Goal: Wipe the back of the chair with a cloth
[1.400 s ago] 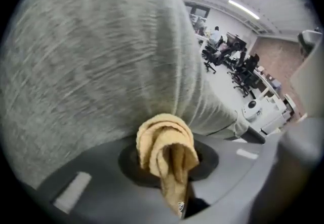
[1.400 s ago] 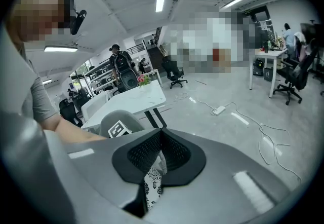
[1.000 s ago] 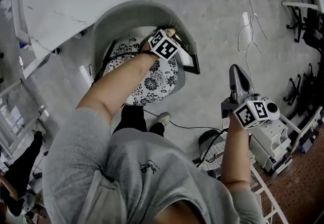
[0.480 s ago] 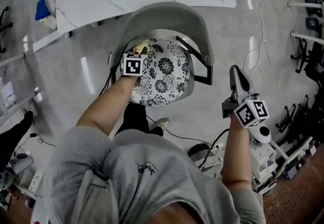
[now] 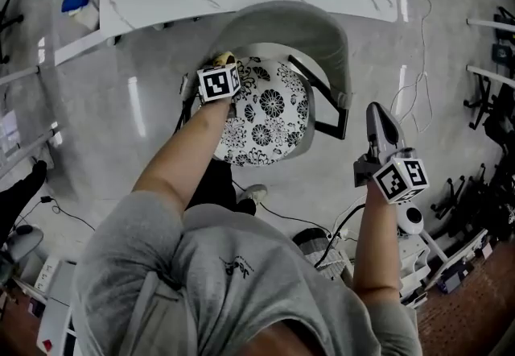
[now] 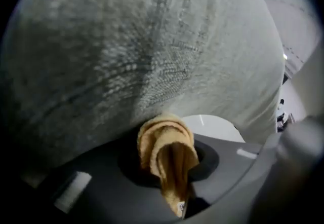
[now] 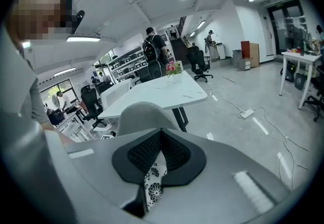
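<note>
At the chair back (image 5: 273, 20), left gripper (image 5: 222, 64) pinches the cloth (image 6: 167, 149) against fabric straight ahead; right gripper (image 5: 377, 114) closed empty, well apart

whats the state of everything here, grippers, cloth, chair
left gripper, shut on the cloth
cloth, bunched up, front fold against the backrest
backrest, upright, touched by the cloth on its inner face
seat cushion, lying flat on the chair seat
right gripper, shut, nothing in it, off to the side of the chair
</note>
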Demonstrator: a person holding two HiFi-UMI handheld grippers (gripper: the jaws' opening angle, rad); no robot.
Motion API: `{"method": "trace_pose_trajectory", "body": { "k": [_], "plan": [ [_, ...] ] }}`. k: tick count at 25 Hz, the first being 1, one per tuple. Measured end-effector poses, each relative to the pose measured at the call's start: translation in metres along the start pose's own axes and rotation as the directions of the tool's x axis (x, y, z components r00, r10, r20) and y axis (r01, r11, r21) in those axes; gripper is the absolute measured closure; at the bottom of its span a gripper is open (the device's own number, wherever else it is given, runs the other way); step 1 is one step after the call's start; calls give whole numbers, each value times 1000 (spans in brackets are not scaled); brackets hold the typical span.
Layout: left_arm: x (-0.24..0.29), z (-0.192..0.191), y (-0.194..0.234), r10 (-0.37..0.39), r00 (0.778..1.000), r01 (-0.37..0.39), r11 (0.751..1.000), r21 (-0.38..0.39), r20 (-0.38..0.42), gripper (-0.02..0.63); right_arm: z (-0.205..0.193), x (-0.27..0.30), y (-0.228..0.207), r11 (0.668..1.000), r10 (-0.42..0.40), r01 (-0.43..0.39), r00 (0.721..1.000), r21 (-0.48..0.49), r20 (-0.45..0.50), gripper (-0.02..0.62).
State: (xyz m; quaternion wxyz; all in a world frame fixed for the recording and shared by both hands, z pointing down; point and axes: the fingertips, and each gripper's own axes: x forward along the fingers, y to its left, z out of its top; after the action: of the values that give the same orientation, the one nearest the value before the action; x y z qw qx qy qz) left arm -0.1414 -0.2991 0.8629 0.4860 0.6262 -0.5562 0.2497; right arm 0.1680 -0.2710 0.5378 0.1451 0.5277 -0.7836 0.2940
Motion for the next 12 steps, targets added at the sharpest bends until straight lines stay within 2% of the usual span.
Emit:
{"method": "trace_pose_trajectory", "body": {
  "k": [2, 4, 12],
  "plan": [
    [5, 5, -2, 5, 1000, -5, 999, -36, 1, 486, -2, -3, -4, 1000, -16, 16, 1000, 7, -3, 592],
    [7, 7, -4, 2, 1000, -2, 999, -34, 4, 486, -3, -7, -9, 999, -35, 35, 999, 15, -3, 592],
    [37, 13, -34, -60, 998, 62, 991, 119, -24, 486, -8, -20, -35, 995, -89, 88, 996, 52, 27, 592]
  ]
}}
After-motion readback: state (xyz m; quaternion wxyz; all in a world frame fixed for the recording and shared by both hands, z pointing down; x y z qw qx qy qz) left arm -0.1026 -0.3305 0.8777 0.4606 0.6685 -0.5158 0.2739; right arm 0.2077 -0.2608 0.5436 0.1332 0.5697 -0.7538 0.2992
